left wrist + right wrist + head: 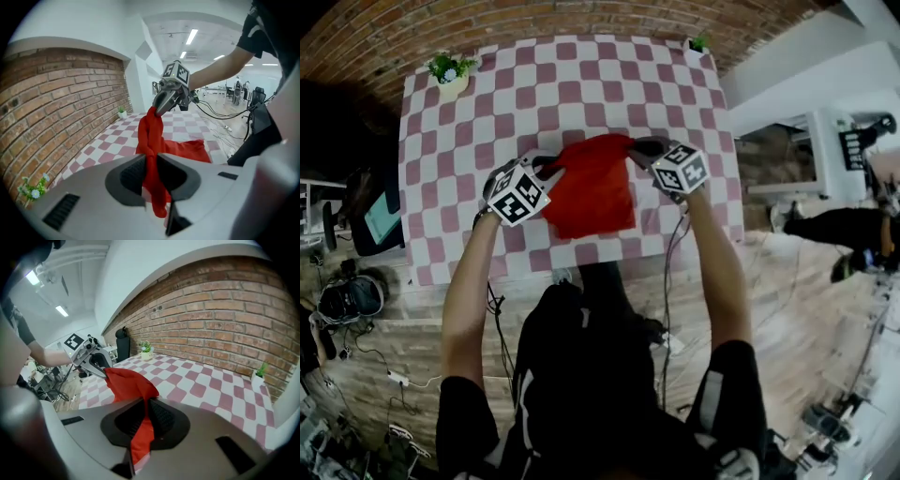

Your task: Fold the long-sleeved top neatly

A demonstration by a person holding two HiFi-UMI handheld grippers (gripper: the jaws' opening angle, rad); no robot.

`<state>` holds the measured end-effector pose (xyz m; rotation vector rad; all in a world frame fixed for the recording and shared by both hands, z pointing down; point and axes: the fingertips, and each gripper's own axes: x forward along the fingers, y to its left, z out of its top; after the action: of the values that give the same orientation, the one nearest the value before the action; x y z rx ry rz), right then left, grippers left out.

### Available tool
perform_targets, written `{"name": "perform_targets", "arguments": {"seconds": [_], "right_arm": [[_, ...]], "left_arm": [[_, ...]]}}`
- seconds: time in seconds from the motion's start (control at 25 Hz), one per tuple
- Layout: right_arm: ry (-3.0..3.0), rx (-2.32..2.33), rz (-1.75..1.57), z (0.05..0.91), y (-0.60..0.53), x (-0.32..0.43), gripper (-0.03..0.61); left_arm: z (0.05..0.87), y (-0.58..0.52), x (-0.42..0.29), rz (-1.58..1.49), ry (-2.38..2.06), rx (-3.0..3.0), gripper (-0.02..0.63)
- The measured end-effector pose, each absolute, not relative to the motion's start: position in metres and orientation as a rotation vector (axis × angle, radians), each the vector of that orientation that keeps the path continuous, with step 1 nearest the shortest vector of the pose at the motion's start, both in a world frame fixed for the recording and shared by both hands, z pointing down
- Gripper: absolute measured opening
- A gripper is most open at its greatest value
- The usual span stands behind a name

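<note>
1. Left hand-held gripper: the jaws are clenched on a bunched fold of the red long-sleeved top. The cloth passes between the pads and hangs below them.
2. Right hand-held gripper: the jaws are pinched tight on a thin edge at the opposite end of the top.
3. Location: the top is held up over the middle of the checked desk, spanning from one hand-held gripper to the other. Each holds one end, so neither is nearer.
4. Axis: the held edge runs left to right, with the right end slightly farther away. The body of the top drapes toward the near side. I cannot confirm whether its lower part touches the desk.
5. Judgement: the coming move likely needs both hands to travel together, keeping that edge taut.
</note>
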<state>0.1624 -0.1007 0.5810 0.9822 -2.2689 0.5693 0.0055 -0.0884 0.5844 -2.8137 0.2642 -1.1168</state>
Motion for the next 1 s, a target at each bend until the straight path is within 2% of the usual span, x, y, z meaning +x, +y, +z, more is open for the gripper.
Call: {"name": "perform_targets", "arguments": {"seconds": [0.32,1.0], "right_arm": [[-2.279,0.981,0.434,0.591,-0.006,0.167,0.028],[-2.283,0.864,0.496,0.692,0.095,0.15,0.028]], "left_arm": [[0.591,0.001,0.009,-1.075,0.195,-2.696,0.071],[0.717,0.085,-0.001,-1.36,0.197,-2.762,0.071]]}}
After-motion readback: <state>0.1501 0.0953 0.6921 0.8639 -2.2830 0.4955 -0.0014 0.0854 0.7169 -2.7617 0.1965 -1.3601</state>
